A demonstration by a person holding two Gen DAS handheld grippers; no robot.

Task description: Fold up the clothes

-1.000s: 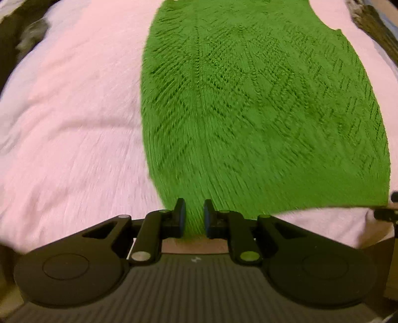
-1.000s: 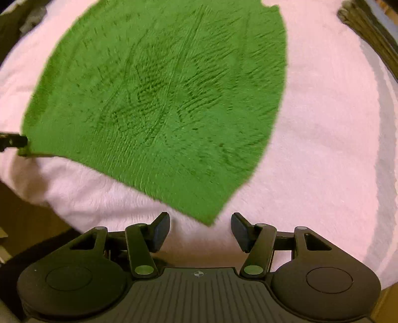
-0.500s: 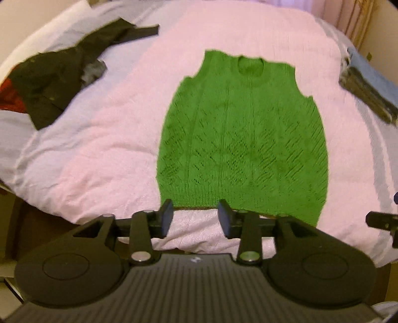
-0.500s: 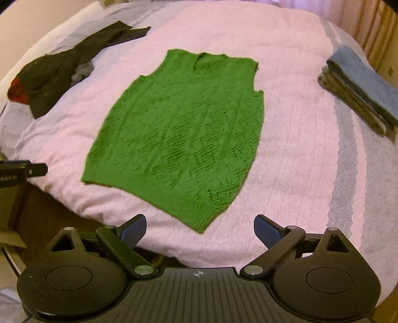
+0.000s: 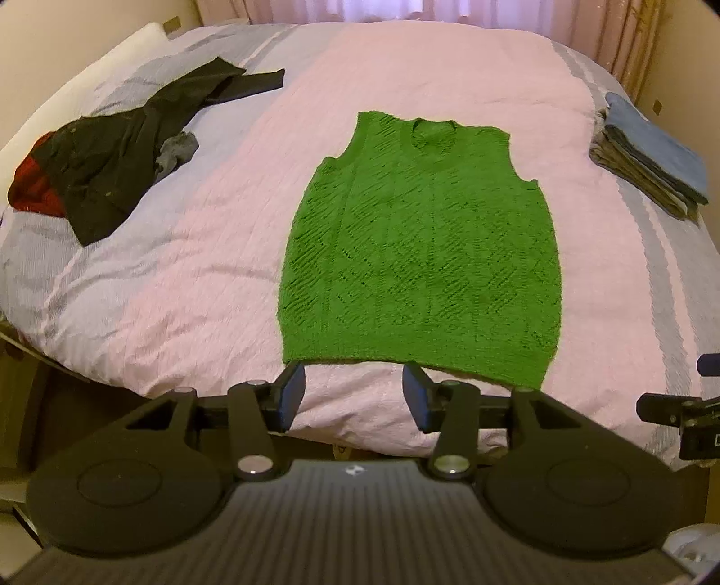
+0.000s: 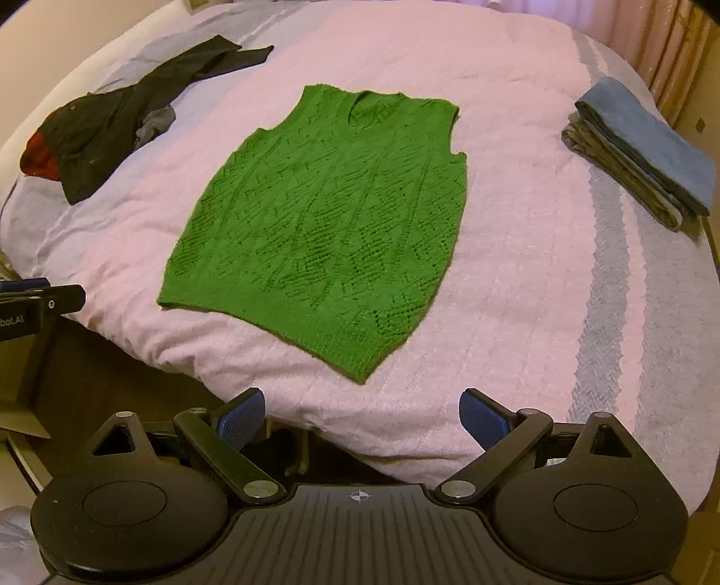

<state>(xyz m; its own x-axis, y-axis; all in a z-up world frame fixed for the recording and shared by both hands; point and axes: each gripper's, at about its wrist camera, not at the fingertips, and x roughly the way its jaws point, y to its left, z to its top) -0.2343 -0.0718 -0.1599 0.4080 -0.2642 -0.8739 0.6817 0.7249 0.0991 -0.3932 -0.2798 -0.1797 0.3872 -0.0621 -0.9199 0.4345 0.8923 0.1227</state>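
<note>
A green knitted sleeveless vest (image 5: 423, 252) lies flat on the pink bedspread (image 5: 202, 270), neck away from me, hem toward me. It also shows in the right wrist view (image 6: 324, 225). My left gripper (image 5: 353, 396) is open and empty, just short of the hem's left part. My right gripper (image 6: 360, 420) is wide open and empty, held back over the bed's near edge below the hem's right corner. The right gripper's tip shows in the left wrist view (image 5: 675, 409); the left gripper's tip shows in the right wrist view (image 6: 40, 301).
A heap of dark clothes with something red (image 5: 112, 162) lies at the bed's left. A stack of folded clothes, blue on top (image 5: 648, 157), sits at the right edge. Curtains (image 5: 630, 40) hang behind. The bed's near edge drops off below the grippers.
Both grippers have pulled back and up from the vest's hem. The left gripper was shut on the hem and has opened and let go; the right has opened wider.
</note>
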